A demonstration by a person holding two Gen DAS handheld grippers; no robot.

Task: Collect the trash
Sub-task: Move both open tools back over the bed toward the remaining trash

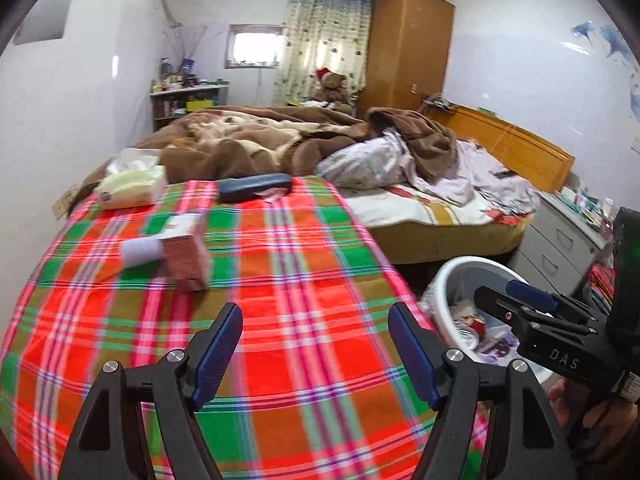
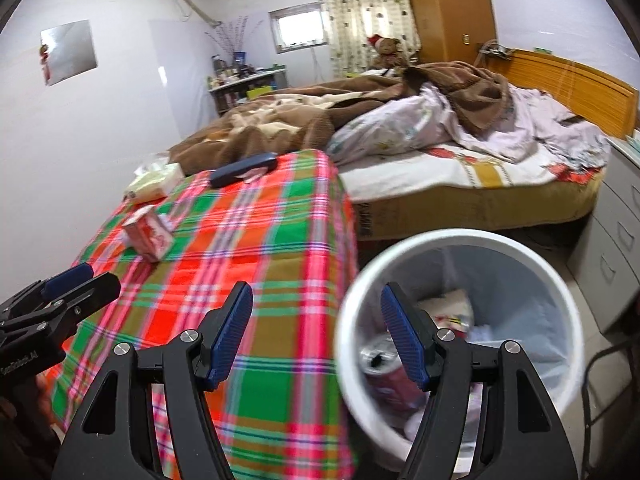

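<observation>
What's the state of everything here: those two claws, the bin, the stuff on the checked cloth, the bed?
Left claw: open, holding nothing.
Right claw: open, holding nothing, over the bin's rim.
Bin: upright, lined, partly filled; a can lies inside.
Pink carton: on the cloth, not yet collected.
Tissue pack: opened, tissue sticking out.
Dark case: closed, lying flat.
Bed: unmade, blanket rumpled.

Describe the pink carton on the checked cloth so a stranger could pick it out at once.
Start at the table under the red-and-green checked cloth, set against the bed. The pink carton lies near its left side, short of the tissue pack and the dark blue case at the far edge. It alone is pink and boxy, with red print.
</observation>
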